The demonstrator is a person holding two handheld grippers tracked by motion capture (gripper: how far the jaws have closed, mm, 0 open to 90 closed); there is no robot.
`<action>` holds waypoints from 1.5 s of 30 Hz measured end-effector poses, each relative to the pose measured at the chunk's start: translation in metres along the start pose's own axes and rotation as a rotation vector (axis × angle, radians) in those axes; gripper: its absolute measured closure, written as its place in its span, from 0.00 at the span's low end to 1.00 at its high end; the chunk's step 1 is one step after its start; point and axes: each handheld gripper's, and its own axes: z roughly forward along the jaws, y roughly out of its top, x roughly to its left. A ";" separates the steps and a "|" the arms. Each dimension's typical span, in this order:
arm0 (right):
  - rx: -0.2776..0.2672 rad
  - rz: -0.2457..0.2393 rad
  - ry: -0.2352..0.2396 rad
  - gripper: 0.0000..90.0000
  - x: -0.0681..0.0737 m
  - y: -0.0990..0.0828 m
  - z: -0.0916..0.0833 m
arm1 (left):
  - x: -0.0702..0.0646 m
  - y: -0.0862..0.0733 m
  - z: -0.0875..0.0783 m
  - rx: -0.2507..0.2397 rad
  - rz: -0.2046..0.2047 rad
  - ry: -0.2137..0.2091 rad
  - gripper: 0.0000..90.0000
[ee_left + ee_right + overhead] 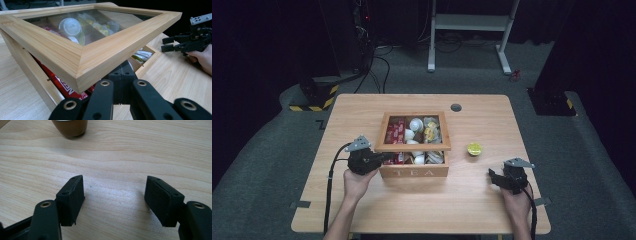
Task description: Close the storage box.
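A wooden tea box [414, 172] marked TEA stands mid-table. It holds red packets [62, 87], white capsules and yellow sachets. Its glass-paned lid [412, 147] is raised at the front and tilted, as the left gripper view shows at the lid [82, 57]. My left gripper [386, 157] is shut, and its joined tips [122, 73] sit under the lid's front left corner, between lid and box. My right gripper [492, 175] rests on the table at the right, open with nothing between its pads [115, 202]. It also appears far right as the right gripper [168, 43].
A small brown cup with a yellow-green top [474, 149] stands right of the box, ahead of the right gripper as the cup [71, 127]. A cable grommet [456, 107] sits near the far edge. A white desk frame [472, 25] stands beyond the table.
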 end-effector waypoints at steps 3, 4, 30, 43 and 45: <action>0.000 0.000 0.000 0.36 0.000 0.000 0.000 | 0.000 -0.002 0.001 0.004 0.000 0.002 1.00; 0.000 0.000 0.000 0.36 0.000 0.000 0.000 | 0.000 -0.002 0.001 0.005 0.003 0.006 1.00; 0.000 0.001 -0.002 0.36 0.000 0.000 0.000 | 0.000 -0.025 0.004 0.035 -0.020 0.030 1.00; 0.001 0.004 -0.002 0.36 0.000 0.000 0.000 | 0.001 -0.034 0.003 0.053 -0.032 0.017 1.00; 0.001 0.004 -0.002 0.36 0.000 0.000 0.000 | 0.001 -0.036 0.003 0.052 -0.042 0.012 1.00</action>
